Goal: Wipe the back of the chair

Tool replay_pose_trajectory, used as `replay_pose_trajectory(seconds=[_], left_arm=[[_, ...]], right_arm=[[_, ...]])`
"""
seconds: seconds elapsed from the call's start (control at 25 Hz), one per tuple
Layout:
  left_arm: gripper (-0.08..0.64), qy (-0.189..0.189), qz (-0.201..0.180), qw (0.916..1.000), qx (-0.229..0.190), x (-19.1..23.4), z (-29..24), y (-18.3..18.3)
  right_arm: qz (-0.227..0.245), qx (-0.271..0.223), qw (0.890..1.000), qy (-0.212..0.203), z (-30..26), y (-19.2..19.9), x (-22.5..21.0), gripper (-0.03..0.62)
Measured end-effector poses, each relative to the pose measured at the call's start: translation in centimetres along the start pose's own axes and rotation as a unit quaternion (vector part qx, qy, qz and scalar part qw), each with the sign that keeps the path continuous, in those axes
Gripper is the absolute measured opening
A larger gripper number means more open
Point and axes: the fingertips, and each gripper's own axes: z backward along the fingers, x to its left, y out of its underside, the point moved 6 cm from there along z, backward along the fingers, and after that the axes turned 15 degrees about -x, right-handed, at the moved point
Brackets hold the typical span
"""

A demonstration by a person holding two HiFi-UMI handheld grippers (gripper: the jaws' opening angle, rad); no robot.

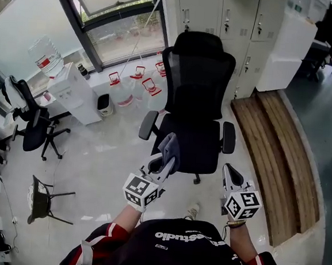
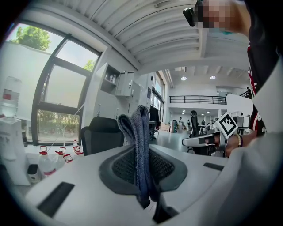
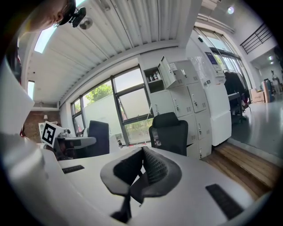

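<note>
Chair (image 1: 197,74) stands black and upright with a headrest on top, its seat turned toward the person and its back toward the white lockers (image 1: 239,20). In the head view we see both grippers held low, in front of the seat's near edge.

Left gripper (image 1: 165,158): jaws pinching a folded grey-blue cloth (image 2: 139,145). The fold stands up between the pads and rises well above them. In the head view the cloth overlaps the seat's front left corner and lies apart from the chair back.

Right gripper (image 3: 142,152): we read the jaws as pressed together, pad against pad, with nothing between them. It sits just right of the seat, near the right armrest.

Surroundings: a water dispenser (image 1: 77,92) stands by the window, and red-handled bottles (image 1: 137,83) stand on the floor beside the chair. A wooden platform (image 1: 273,156) runs along the right.
</note>
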Motion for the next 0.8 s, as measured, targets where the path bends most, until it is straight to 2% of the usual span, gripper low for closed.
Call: replay_pose_trajectory(seconds=[0.28, 0.44, 0.8], left_arm=[[0.061, -0.011, -0.015, 0.9993, -0.032, -0.1, 12.2, -3.0], [0.061, -0.007, -0.024, 0.999, -0.036, -1.4, 18.9, -4.2], [0.061, 0.022, -0.016, 0.9981, -0.055, -5.2, 26.3, -6.0]], right_arm=[[0.025, -0.017, 1.0, -0.005, 5.3, 0.9, 11.0, 0.015], [0.038, -0.03, 0.999, 0.001, 9.8, 1.6, 16.4, 0.015], [0.069, -0.048, 0.996, 0.03, 17.9, 1.9, 23.0, 0.015]])
